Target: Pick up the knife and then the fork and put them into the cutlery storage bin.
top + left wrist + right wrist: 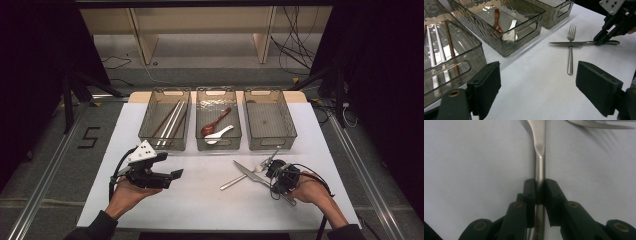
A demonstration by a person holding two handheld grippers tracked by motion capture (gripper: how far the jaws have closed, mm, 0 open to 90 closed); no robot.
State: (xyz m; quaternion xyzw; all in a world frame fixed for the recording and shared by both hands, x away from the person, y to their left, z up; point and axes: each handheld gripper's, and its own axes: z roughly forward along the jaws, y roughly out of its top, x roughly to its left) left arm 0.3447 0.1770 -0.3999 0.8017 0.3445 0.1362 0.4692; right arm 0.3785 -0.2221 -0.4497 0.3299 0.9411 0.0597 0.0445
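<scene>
A steel knife [246, 171] lies on the white table top [200, 205], crossed over a steel fork [235, 182]. My right gripper [272, 172] is shut on the knife's handle; in the right gripper view the pads [530, 190] press on the handle [540, 167] from both sides, with the fork's tines [599, 124] at the top right. The left gripper view shows the knife [571, 43] across the fork [570, 55] and the right gripper [600, 40] on its handle end. My left gripper [175, 175] is held at the table's left, open [539, 87], with nothing between its jaws.
Three clear bins stand in a row at the back. The left bin [163, 143] holds chopsticks [170, 122], the middle bin [218, 146] a brown spoon [214, 123] and a white spoon [220, 134], and the right bin [272, 145] holds nothing.
</scene>
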